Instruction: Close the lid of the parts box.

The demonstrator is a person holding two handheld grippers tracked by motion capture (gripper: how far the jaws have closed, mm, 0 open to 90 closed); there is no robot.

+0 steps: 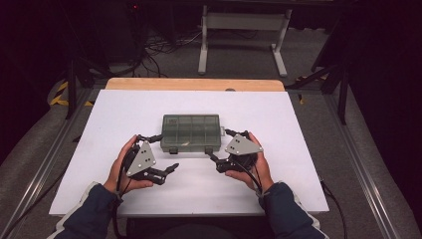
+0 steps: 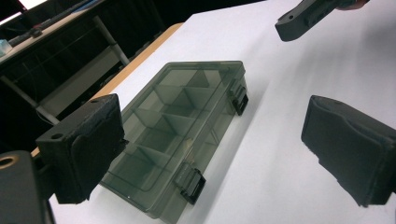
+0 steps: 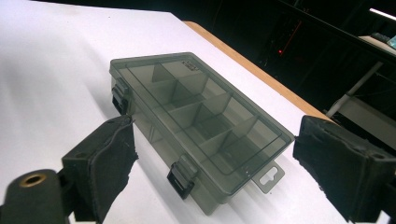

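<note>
Lab — dark curtains, floor cables [image 1: 159,47], white table [image 1: 124,107] on rails.

The tabletop [image 1: 124,114] is recorded as plain white, with a strip of light wood [image 1: 194,84] along its far edge. The compartment box [image 1: 191,132] is noted as smoky grey-green and translucent, its dividers seen through the lid; its two latches [image 3: 181,178] are darker, near black. The left claw [image 1: 164,172] and right claw [image 1: 219,162] are observed as matt black, each topped by a pale grey plate [image 1: 142,158]. Sleeves [image 1: 92,211] are recorded as dark navy with a light stripe. Yellow-and-black hazard striping [image 1: 59,94] is noted on the grey floor at the left.
</note>
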